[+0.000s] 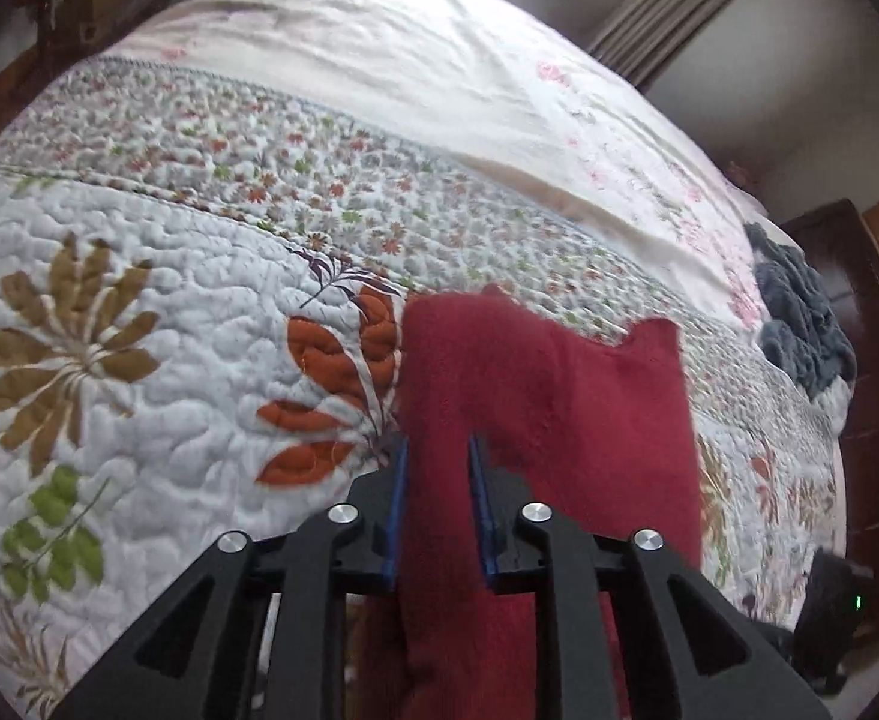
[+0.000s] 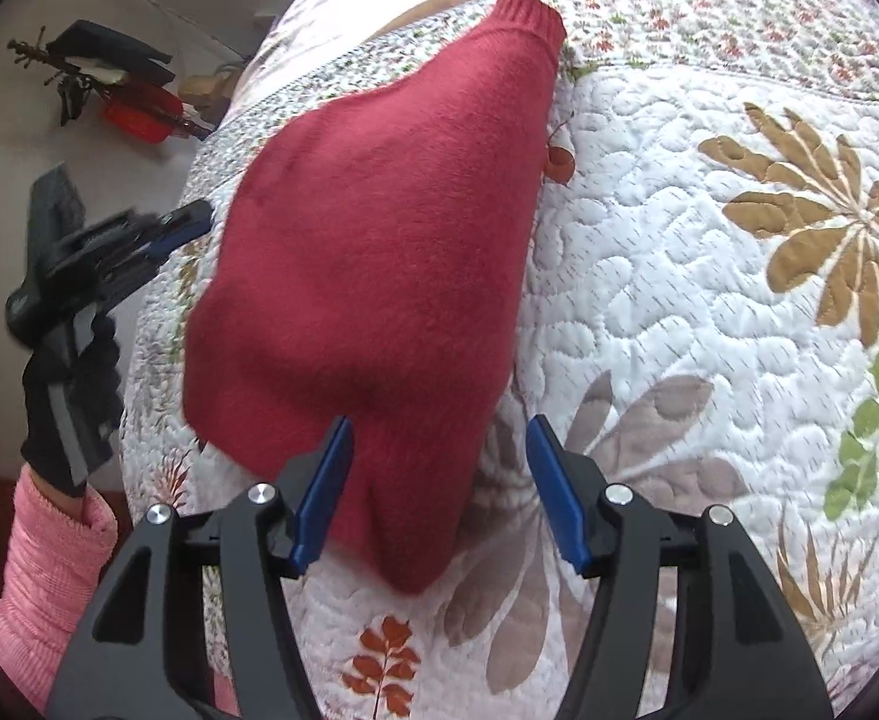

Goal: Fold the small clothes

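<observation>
Quilt (image 2: 679, 240): left gripper (image 1: 437, 450) clamps sweater (image 1: 559, 390).

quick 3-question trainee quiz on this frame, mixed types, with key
1. True or false: the right claw is shut on the red knit garment.
2. Which claw grips the garment? A) left B) right C) neither
3. Fill in: the bunched item near the bed's far edge, on the quilt, is a ____-coloured cloth.

Key: 1 false, its jaws stand open around a corner of the garment. 2 A, the left claw. 3 grey-blue.
</observation>
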The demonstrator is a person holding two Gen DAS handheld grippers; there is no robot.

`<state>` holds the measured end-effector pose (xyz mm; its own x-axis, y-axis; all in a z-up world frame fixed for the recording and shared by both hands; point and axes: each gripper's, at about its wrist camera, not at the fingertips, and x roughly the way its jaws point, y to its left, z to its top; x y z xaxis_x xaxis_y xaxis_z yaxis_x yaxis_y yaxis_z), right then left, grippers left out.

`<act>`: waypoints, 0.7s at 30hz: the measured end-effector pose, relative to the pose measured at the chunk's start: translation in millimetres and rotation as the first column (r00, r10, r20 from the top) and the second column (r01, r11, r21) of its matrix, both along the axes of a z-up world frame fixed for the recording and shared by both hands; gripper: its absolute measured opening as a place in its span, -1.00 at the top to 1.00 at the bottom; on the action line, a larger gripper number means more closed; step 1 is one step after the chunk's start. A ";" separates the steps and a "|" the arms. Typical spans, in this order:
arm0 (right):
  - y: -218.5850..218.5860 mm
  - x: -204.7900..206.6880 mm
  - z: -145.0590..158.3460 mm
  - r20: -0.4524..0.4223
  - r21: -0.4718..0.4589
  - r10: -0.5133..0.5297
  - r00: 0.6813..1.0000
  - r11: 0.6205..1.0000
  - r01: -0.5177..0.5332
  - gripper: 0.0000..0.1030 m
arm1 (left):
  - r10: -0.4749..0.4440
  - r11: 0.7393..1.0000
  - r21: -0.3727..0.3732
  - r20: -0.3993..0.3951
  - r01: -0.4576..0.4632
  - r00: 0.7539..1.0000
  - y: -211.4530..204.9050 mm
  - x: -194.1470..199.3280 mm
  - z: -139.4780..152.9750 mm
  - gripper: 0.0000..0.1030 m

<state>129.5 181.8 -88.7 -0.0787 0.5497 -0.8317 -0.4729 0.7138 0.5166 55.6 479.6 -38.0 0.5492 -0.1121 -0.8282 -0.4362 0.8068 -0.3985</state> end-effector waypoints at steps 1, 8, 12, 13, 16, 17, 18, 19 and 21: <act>-3.1 -4.5 2.6 0.001 0.008 0.004 1.000 1.000 -0.004 -0.16 | -0.011 1.000 0.010 0.007 0.011 1.000 -6.4 -5.9 4.2 0.37; -10.0 -27.1 3.2 0.024 -0.022 0.028 0.999 0.999 -0.027 -0.16 | -0.133 0.989 0.064 -0.018 0.134 0.991 -64.4 -62.1 7.4 0.28; -9.4 -32.0 -7.6 0.026 -0.067 0.030 0.999 0.997 -0.028 -0.16 | -0.135 0.986 0.084 -0.078 0.142 0.988 -73.4 -72.4 -16.7 0.28; -8.1 -32.8 -10.2 0.029 -0.076 0.032 0.999 0.997 -0.029 -0.16 | -0.133 0.987 0.079 -0.089 0.140 0.987 -73.8 -74.8 -21.8 0.28; -8.3 -32.7 -19.3 0.005 -0.081 0.025 1.000 0.996 -0.025 -0.16 | -0.127 0.989 0.058 -0.122 0.135 0.984 -70.9 -77.3 -39.3 0.28; -8.5 -33.0 -22.3 0.002 -0.088 0.024 1.000 0.996 -0.023 -0.16 | -0.128 0.990 0.049 -0.126 0.135 0.984 -70.1 -77.6 -44.7 0.28; -8.0 -33.1 -26.7 0.003 -0.102 0.024 1.000 0.994 -0.024 -0.16 | -0.127 0.990 0.044 -0.128 0.134 0.984 -70.4 -78.2 -47.8 0.26; -8.3 -33.1 -30.1 0.002 -0.110 0.025 1.000 0.994 -0.024 -0.16 | -0.127 0.991 0.034 -0.125 0.132 0.984 -69.7 -78.4 -51.0 0.25; -9.3 -34.4 -37.1 -0.012 -0.112 0.018 1.000 0.994 -0.020 -0.16 | -0.126 0.991 0.020 -0.124 0.129 0.984 -68.2 -79.2 -55.6 0.25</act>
<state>95.2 172.5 -125.8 -0.0976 0.4514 -0.8870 -0.4817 0.7584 0.4390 -23.6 411.4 -93.6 0.4261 -0.1505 -0.8920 -0.3730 0.8691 -0.3248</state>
